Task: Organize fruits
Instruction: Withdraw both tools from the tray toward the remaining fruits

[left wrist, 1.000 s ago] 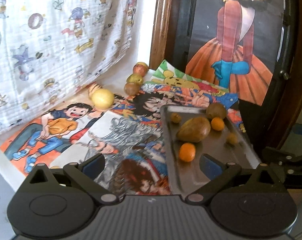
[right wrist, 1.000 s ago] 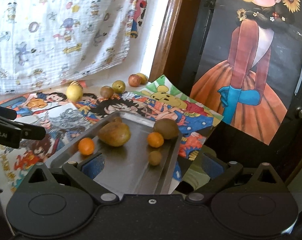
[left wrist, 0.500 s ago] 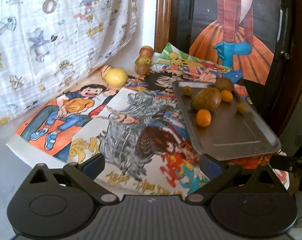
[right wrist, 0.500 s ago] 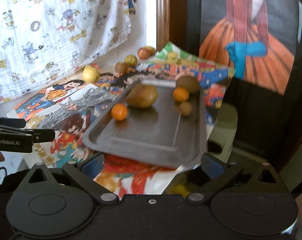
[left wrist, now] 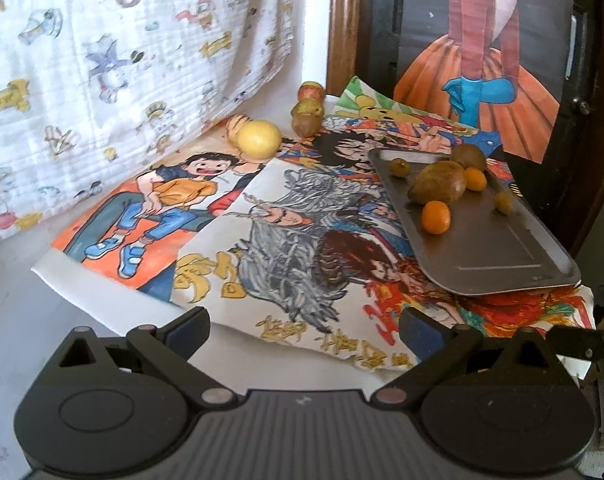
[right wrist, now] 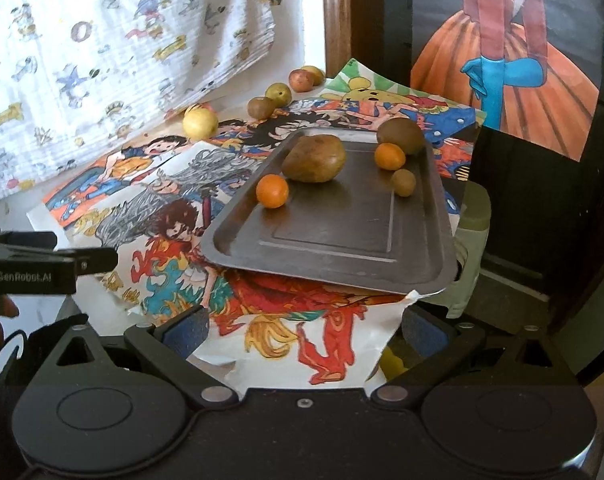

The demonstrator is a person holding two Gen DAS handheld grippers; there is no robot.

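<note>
Your fruits split around the metal tray: a mango, two oranges and smaller ones sit on its far half, others lie beyond it by the curtain. Your left gripper and right gripper both gape empty; the tray's near corner hides the counter edge.

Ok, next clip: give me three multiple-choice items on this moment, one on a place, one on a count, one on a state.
1. Where is the yellow fruit?
A) on the tray
B) between the fingers
C) on the drawings by the cloth

2. How many orange fruits lie on the tray?
A) two
B) one
C) four

3. How are the left gripper and right gripper?
A) shut on fruit
B) both open, holding nothing
C) shut on the tray

Answers: C, it sits off the tray near the hanging cloth; A, two show in both views; B, both pairs of fingers stand wide apart, nothing gripped.
</note>
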